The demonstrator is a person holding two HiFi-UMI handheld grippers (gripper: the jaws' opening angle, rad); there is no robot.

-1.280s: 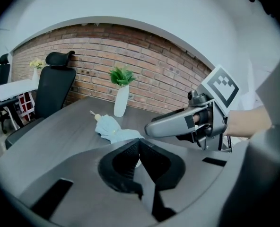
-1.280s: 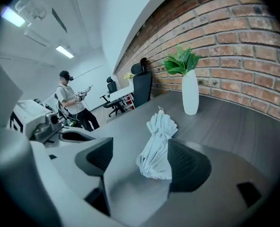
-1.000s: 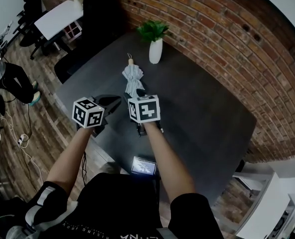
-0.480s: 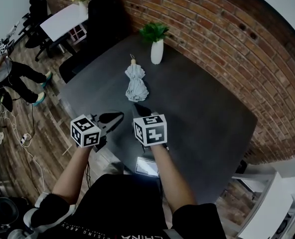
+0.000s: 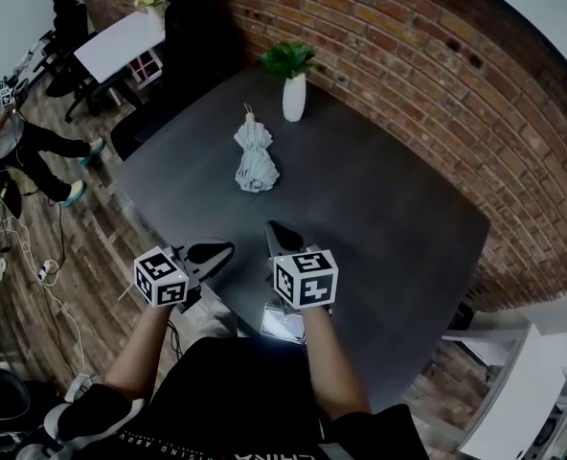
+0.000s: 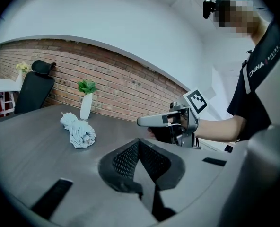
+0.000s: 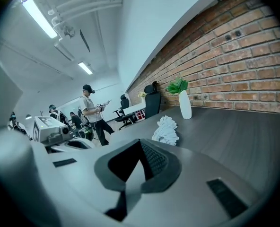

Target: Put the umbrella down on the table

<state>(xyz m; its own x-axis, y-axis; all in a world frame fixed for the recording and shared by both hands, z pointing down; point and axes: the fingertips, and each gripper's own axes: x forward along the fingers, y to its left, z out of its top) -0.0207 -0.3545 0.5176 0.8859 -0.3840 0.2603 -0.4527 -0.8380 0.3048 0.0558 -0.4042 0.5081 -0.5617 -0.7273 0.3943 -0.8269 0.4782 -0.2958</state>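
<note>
The folded light-grey umbrella (image 5: 255,157) lies on the dark table (image 5: 379,199), its wooden handle end pointing to the far edge. Nothing touches it. It also shows as a crumpled bundle, the umbrella (image 6: 78,132) in the left gripper view and the umbrella (image 7: 166,130) in the right gripper view. My left gripper (image 5: 212,253) and right gripper (image 5: 282,236) hover side by side over the near table edge, well short of the umbrella. The left gripper (image 6: 140,148) is shut and empty. The right gripper (image 7: 141,148) is likewise shut with nothing in it.
A white vase with a green plant (image 5: 293,89) stands beyond the umbrella, close to the brick wall (image 5: 408,56). A black office chair (image 5: 192,8) and a white table (image 5: 121,41) stand at the back left. People (image 7: 90,110) stand on the wooden floor to the left.
Both grippers drew back from the umbrella toward the near table edge. The right gripper, which was at the umbrella's near end, is now apart from it. The umbrella stays on the table.
</note>
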